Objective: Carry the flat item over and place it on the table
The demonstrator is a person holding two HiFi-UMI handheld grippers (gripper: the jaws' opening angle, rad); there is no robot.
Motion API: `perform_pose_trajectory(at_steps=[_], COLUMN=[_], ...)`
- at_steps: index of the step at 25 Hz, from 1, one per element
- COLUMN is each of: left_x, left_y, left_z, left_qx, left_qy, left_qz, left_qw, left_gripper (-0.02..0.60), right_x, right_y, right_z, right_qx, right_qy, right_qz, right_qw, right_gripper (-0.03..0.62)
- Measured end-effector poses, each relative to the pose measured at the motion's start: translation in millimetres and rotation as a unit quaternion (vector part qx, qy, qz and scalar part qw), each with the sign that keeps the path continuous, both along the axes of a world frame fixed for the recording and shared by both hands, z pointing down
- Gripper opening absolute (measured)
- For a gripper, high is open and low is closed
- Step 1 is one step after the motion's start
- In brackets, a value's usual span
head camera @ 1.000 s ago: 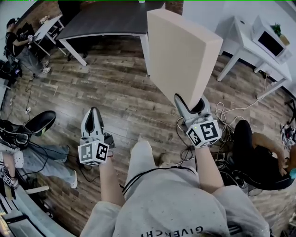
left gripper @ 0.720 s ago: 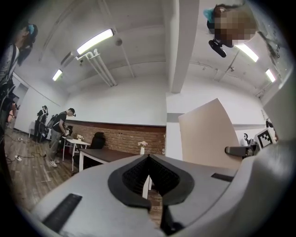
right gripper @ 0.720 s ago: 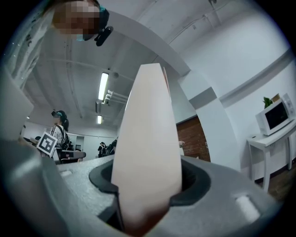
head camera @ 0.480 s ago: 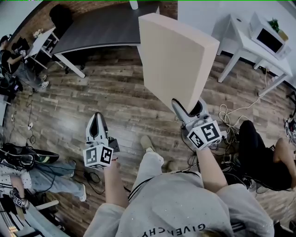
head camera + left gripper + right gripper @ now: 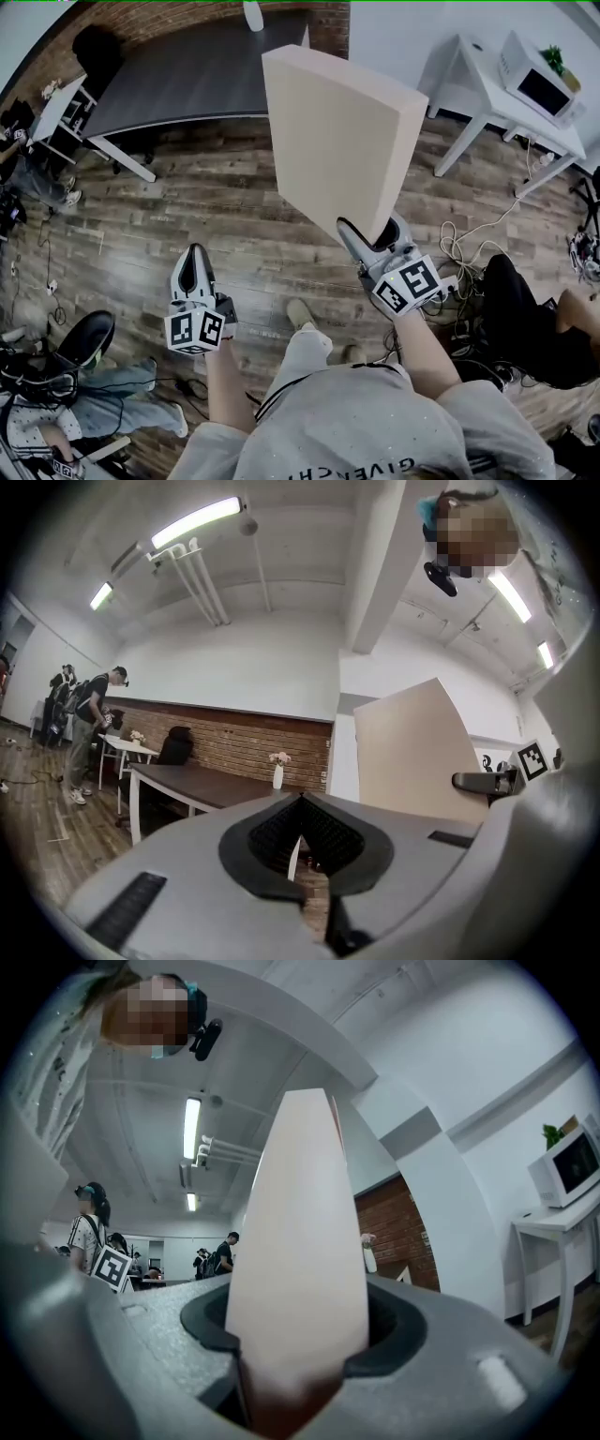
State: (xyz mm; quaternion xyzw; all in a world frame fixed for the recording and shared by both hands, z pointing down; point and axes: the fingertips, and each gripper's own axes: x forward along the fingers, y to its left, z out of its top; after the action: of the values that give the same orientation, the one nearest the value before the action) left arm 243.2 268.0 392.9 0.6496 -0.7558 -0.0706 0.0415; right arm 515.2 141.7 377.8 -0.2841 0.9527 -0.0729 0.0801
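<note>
The flat item is a thick beige board (image 5: 342, 141), held upright and tilted above the wooden floor. My right gripper (image 5: 370, 246) is shut on its lower edge; in the right gripper view the board (image 5: 295, 1241) rises straight up from between the jaws of my right gripper (image 5: 295, 1372). My left gripper (image 5: 193, 258) hangs lower left of the board, shut and empty. The left gripper view looks over its closed jaws, with my left gripper (image 5: 302, 855) pointing at the dark table (image 5: 202, 789) and the board (image 5: 412, 752) to the right. The dark table (image 5: 187, 80) lies ahead at upper left.
A white vase (image 5: 253, 14) stands at the dark table's far edge. A white side table (image 5: 473, 70) with a microwave (image 5: 539, 82) stands at upper right. Cables (image 5: 459, 246) lie on the floor by a seated person (image 5: 525, 319). Other people are at the left.
The whole view has advanced toward the dark table, which now looks nearer. The board and right gripper have shifted slightly left. The left gripper stays shut and empty.
</note>
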Motion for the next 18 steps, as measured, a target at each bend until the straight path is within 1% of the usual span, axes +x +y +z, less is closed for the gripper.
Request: perform_pose_trajectory(at_steps=[5, 7, 9, 12, 14, 18], left_x=[-40.4, -58.0, -78.9, -113.8, -137.8, -176.7], left_y=[-51.1, -62.9, -70.4, -83.4, -88.1, -80.8], left_z=[-6.1, -6.7, -4.9, -2.7, -0.4, 4.2], left_qx=[0.013, 0.011, 0.014, 0.024, 0.025, 0.024], left_qy=[0.01, 0.006, -0.001, 0.004, 0.007, 0.007], left_qz=[0.014, 0.023, 0.027, 0.025, 0.02, 0.002], left_qw=[0.9998, 0.9997, 0.9995, 0.9994, 0.9995, 0.9997], left_gripper=[-0.002, -0.002, -0.002, -0.002, -0.002, -0.002], right_x=[-34.2, -51.0, -69.4, -98.7, -120.5, -160.7], right_y=[-38.6, -48.7, -58.0, -74.8, -83.5, -90.2], right_z=[4.3, 8.5, 13.1, 15.0, 17.2, 23.9], right_qx=[-0.006, -0.015, -0.021, -0.022, -0.026, -0.038], right_qy=[0.002, -0.005, -0.005, 0.0, 0.002, 0.0], right_qz=[0.017, 0.025, 0.029, 0.034, 0.034, 0.022], right_qw=[1.0, 1.0, 0.999, 0.999, 0.999, 0.999], right_gripper=[0.262, 0.262, 0.262, 0.262, 0.262, 0.262])
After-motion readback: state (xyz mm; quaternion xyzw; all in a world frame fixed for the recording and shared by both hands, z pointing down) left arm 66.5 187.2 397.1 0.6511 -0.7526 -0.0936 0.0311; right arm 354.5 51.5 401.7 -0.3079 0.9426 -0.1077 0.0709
